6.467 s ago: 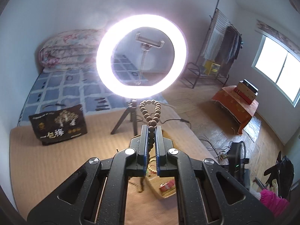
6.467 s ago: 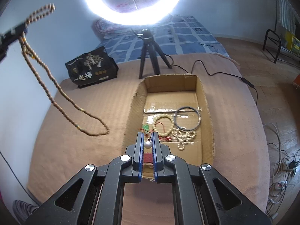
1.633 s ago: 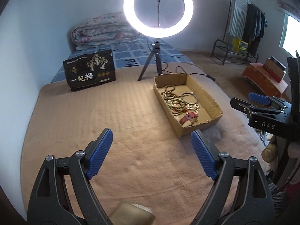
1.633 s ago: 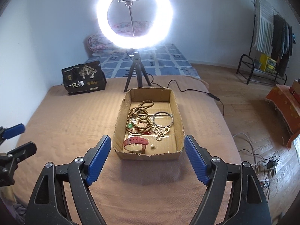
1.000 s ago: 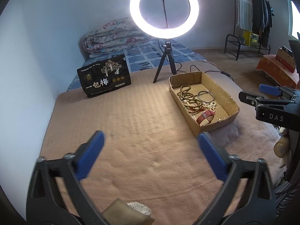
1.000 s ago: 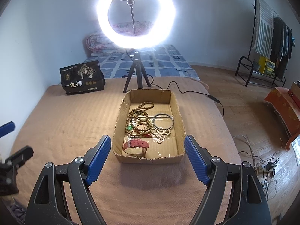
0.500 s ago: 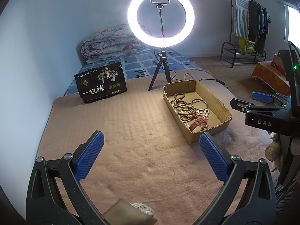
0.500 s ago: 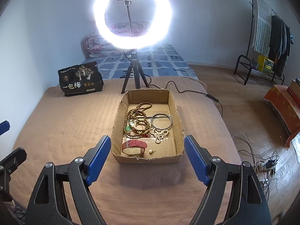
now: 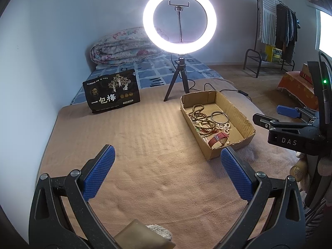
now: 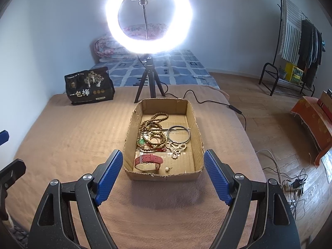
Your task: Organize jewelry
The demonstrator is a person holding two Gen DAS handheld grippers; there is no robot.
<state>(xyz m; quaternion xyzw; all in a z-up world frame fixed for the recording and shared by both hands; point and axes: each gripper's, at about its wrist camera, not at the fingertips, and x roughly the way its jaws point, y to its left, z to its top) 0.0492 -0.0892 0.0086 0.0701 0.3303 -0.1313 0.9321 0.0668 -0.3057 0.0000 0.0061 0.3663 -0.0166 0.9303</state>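
Jewelry all sits in the cardboard box point(image 10: 164, 174), which rests on the tan blanket point(image 10: 72, 137) covering the bed, approx. centre in the right wrist view & off to the right in the left wrist view.

Inside the box: wooden bead strands point(image 10: 152, 130) piled toward the far-left part; metal bangle point(image 10: 178, 134) to their right, flat on the box floor; pale bead string point(image 10: 176, 148) just below the bangle, touching or overlapping its near edge; red strap point(image 10: 148, 159) near the front wall; small pearl piece point(image 10: 167, 169) beside it at the front. Bit of green among the wooden beads, too small to ID.

Right tongs point(image 10: 162, 175): released, blue pads spread wide, nothing between them; seen from this cam they frame the box's near end but sit nearer the camera, not touching it. Left tongs point(image 9: 166, 173): also released, pads wide apart, empty, over bare blanket w/ the box ahead & to the right. From the left cam, the right tongs show side-on at the right edge, beside the box.

Behind the box: lit ring light point(image 10: 148, 16) on a small tripod point(image 10: 147, 83), cable trailing off right. Black printed bag point(image 10: 89, 88) stands at the blanket's far-left. Rolled quilt point(image 9: 122, 47) against the wall. Clothes rack point(image 10: 298, 41) far right on the wood floor.
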